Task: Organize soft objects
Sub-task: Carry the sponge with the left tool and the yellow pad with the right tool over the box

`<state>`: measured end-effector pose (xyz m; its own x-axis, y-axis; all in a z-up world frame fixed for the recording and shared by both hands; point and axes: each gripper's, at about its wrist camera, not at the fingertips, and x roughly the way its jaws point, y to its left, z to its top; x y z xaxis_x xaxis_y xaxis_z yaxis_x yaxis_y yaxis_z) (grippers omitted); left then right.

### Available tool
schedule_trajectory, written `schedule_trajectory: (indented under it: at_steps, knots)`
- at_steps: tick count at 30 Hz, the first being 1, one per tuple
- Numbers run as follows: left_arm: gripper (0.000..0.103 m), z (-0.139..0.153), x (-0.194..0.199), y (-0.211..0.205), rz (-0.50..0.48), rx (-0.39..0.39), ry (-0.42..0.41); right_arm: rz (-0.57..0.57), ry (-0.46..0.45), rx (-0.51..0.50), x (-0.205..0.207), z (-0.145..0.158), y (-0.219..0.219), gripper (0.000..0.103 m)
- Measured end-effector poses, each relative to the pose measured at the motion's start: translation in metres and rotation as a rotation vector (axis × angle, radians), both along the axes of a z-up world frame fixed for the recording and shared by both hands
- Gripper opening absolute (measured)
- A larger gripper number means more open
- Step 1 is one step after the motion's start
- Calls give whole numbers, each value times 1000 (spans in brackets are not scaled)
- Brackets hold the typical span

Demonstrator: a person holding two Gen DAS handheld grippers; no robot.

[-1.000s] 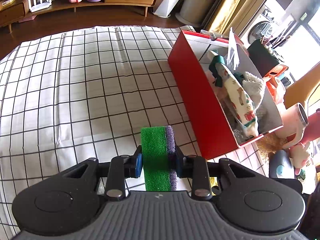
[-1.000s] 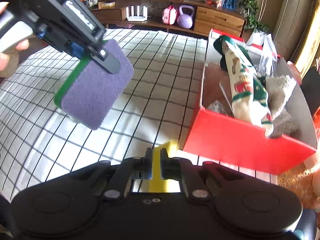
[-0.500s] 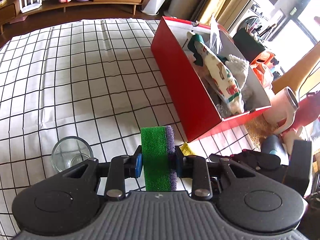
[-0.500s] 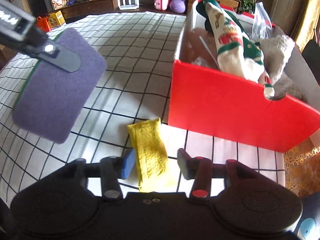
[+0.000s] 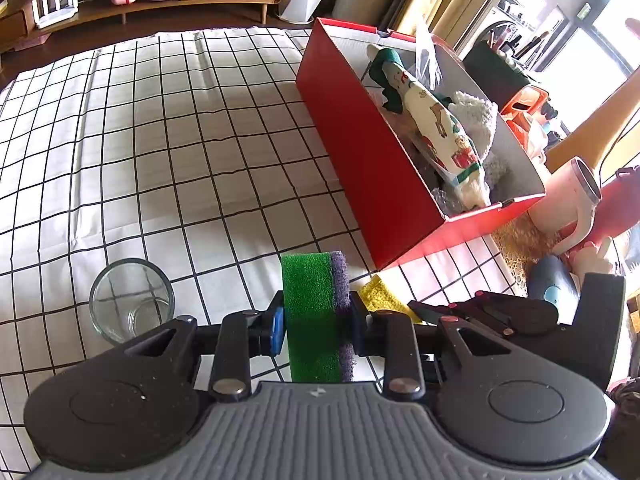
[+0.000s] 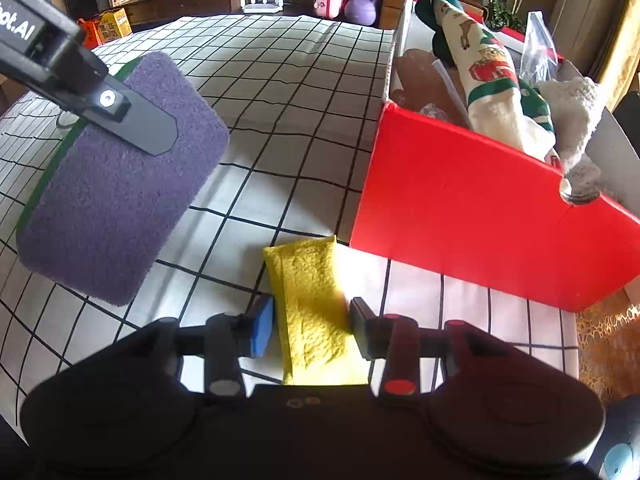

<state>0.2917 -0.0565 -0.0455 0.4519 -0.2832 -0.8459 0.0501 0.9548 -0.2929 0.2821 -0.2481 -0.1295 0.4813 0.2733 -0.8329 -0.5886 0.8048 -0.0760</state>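
two grippers at work: our left gripper (image 5: 316, 322) clamps the sponge (image 5: 316, 316); our right gripper (image 6: 312, 328), just closing, straddles the cloth (image 6: 316, 308) by the box (image 6: 472, 216) but isn't pinching. we may snag the tablecloth (image 6: 280, 120).

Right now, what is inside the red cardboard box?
The red cardboard box holds a printed Christmas sock, a white fluffy cloth and a clear plastic bag; whatever lies beneath them is covered.
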Motion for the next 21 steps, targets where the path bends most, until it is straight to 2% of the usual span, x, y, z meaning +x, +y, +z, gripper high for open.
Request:
schedule_trajectory:
  at_steps: [4, 10, 15, 21]
  knots:
    - [30, 7, -8, -4, -7, 8, -11, -41, -10, 53, -9, 13, -12, 40]
    - [30, 33, -17, -13, -23, 18, -72, -78, -25, 159, -26, 58, -43, 40]
    - [30, 64, -15, -23, -38, 8, -137, -107, -82, 208, -27, 104, -68, 40]
    - [30, 104, 4, -38, -47, -6, -227, -164, -188, 228, -7, 149, -95, 40]
